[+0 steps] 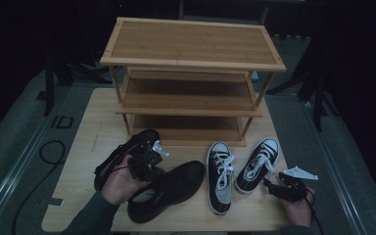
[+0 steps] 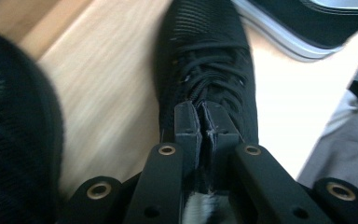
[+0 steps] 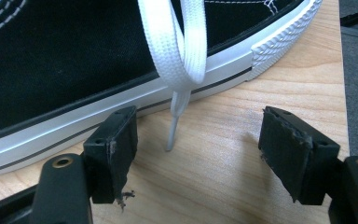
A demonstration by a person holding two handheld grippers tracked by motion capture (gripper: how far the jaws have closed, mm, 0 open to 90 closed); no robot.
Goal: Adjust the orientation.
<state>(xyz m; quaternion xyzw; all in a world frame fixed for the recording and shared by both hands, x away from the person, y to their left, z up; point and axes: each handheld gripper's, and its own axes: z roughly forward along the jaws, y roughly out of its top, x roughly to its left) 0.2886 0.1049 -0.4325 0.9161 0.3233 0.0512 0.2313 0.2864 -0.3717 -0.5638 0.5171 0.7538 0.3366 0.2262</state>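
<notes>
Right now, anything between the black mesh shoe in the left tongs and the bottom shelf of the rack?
Yes. The second black shoe lies between the left tongs, shut on the black mesh shoe, and the left end of the bottom shelf. Straight ahead toward the shelf's middle, nothing visible blocks the bare table.

The table (image 1: 103, 122) and rack (image 1: 191, 44) look like pale wood with a smooth matt grain. The black shoe (image 2: 205, 60) is matt knitted mesh with cord laces. The sneaker (image 3: 74, 60) is black canvas with a ribbed white rubber sole and flat woven lace (image 3: 179, 46).
</notes>
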